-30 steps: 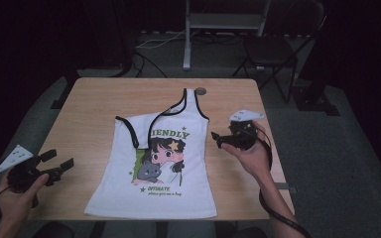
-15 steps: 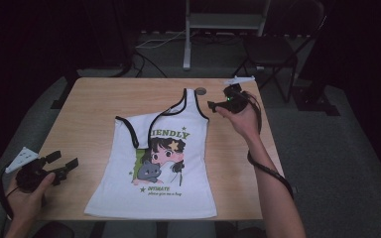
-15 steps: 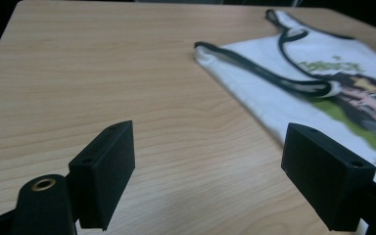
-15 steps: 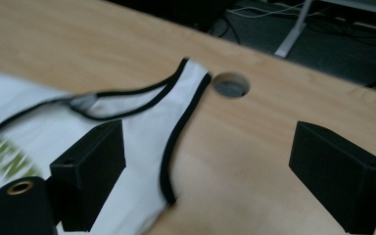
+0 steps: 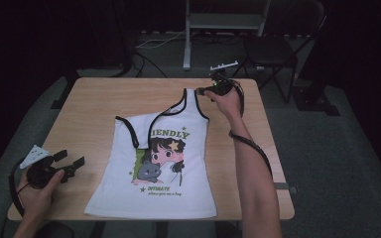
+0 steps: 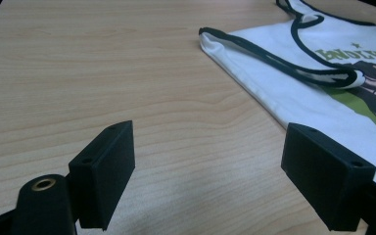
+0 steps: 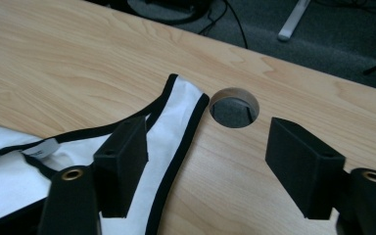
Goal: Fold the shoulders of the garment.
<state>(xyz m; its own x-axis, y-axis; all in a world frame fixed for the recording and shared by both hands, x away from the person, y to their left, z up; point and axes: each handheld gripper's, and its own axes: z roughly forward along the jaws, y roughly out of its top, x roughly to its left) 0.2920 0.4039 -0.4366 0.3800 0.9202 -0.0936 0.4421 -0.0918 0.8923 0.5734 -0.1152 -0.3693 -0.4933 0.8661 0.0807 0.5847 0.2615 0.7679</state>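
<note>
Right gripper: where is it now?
High view: the right gripper is at the table's far edge, at the tank top's upright shoulder strap, jaws open, beside the round table hole.

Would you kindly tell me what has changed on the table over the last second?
The right claw moved from beside the printed chest of the top out to the far strap, where it now hovers open, holding nothing. The left claw drifted slightly along the near left edge of the table, still open. The top lies as before, one strap folded over.
</note>
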